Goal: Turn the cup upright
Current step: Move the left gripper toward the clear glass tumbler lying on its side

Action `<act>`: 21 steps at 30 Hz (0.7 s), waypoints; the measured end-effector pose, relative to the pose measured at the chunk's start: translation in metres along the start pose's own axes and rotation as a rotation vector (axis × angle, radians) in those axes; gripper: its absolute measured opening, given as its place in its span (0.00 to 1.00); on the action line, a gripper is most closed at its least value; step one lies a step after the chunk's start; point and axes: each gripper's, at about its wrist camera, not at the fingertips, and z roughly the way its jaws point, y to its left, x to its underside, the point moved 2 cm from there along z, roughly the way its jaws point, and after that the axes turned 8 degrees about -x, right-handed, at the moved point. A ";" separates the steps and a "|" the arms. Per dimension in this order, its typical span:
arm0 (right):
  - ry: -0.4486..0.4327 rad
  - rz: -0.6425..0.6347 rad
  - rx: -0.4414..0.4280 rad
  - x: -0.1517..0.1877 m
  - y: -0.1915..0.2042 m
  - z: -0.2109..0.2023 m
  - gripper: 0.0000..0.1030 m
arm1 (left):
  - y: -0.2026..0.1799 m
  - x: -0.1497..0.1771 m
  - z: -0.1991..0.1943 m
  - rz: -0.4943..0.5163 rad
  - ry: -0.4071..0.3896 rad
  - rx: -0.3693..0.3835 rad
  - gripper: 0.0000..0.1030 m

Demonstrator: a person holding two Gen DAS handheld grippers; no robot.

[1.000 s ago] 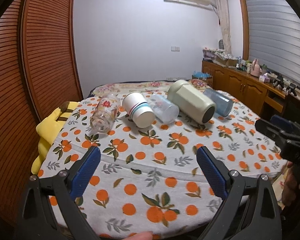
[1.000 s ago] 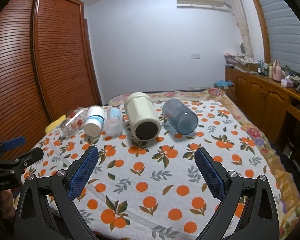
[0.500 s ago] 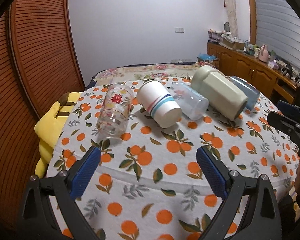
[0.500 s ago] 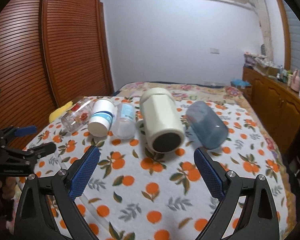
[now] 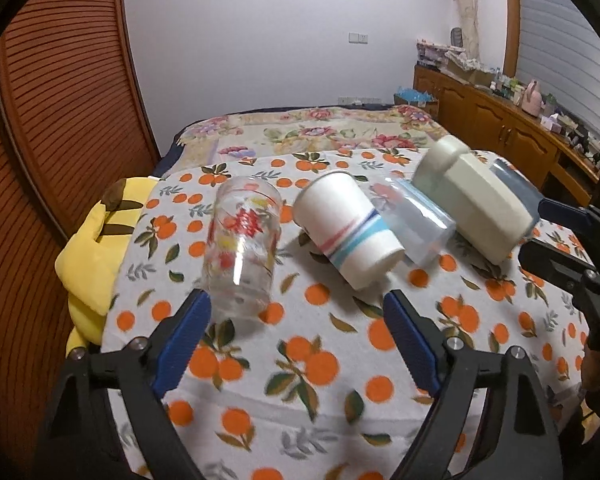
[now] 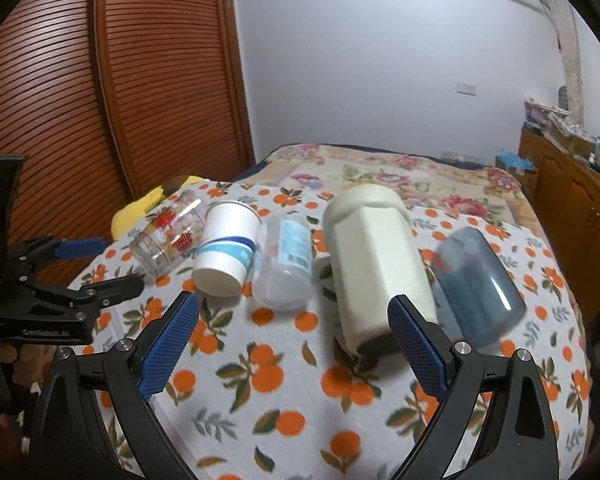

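Five cups lie on their sides in a row: glass tumbler [image 5: 242, 248], striped paper cup [image 5: 346, 232], clear, cream, blue.

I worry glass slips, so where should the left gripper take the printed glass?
Across its round sides near the middle, coming from the near side. The glass lies on its side, one end toward the open left gripper, so the fingers can straddle its width.

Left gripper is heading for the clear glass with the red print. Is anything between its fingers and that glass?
Nothing visible. The left gripper is open, and the glass lies on its side just ahead by its left finger. The paper cup lies beside it, apart, not in the path.
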 end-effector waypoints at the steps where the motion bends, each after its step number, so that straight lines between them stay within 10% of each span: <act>1: 0.004 0.000 -0.005 -0.003 0.000 0.004 0.94 | 0.002 -0.004 0.004 0.004 0.007 -0.003 0.84; 21: 0.033 -0.016 -0.036 -0.039 0.007 0.045 0.94 | 0.036 -0.042 0.079 -0.023 0.194 0.057 0.75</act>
